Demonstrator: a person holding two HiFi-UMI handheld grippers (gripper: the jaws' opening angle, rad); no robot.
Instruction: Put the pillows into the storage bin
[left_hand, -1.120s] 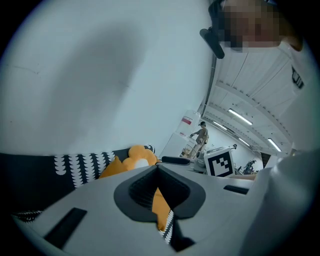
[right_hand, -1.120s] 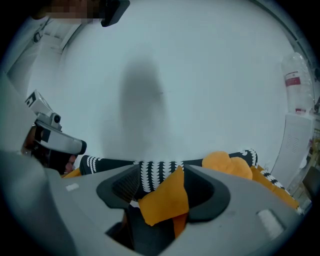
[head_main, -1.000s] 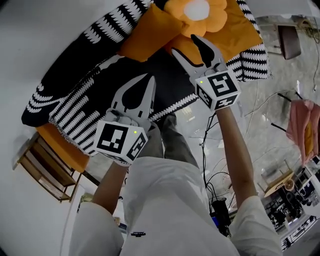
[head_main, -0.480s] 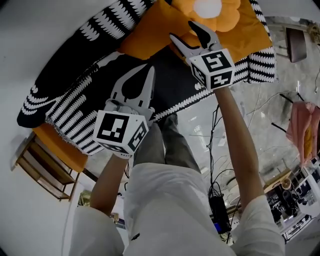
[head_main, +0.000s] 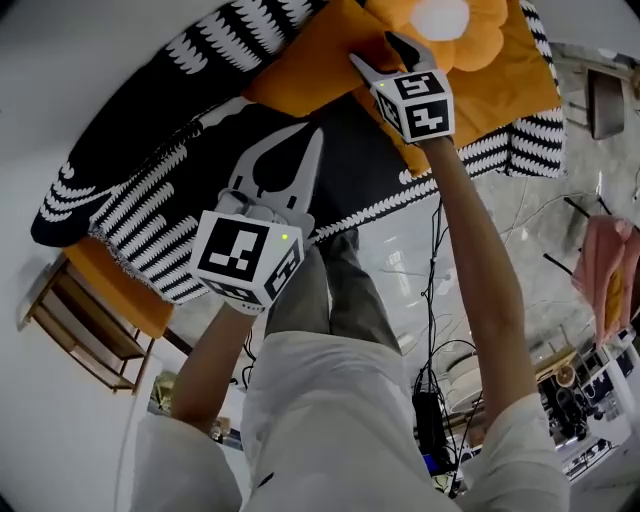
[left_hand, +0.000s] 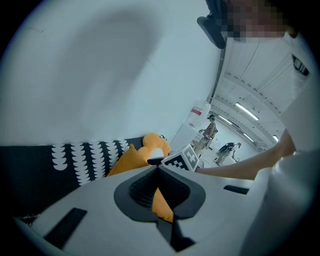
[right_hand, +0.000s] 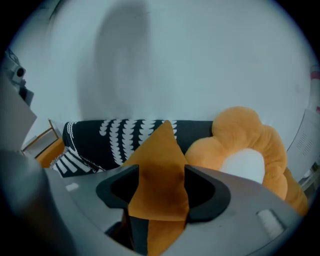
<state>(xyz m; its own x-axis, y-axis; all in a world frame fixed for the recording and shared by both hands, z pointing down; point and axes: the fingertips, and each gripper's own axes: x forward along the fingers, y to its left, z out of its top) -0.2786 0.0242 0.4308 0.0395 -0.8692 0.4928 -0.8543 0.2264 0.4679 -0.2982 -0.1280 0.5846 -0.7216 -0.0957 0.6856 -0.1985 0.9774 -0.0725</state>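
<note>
The orange pillow (right_hand: 160, 170) is smooth, matt woven cloth with a sewn corner. The flower pillow (right_hand: 240, 135) beside it is soft plush, faintly fuzzy on both its orange petals and its white centre. The black-and-white throw (head_main: 150, 190) looks like a thick, coarse, matt knit or weave. The left gripper (head_main: 312, 138) has a pale grey matt plastic shell, dark ribbed pads (left_hand: 142, 190) and a marker cube (head_main: 245, 260) with flat, matt printed faces. The rack (head_main: 75, 335) is bare light wood. The floor (head_main: 395, 255) is glossy and mirrors lights. The wall (head_main: 60, 80) is smooth and matt. The person's shirt (head_main: 330, 400) is plain white cloth.
</note>
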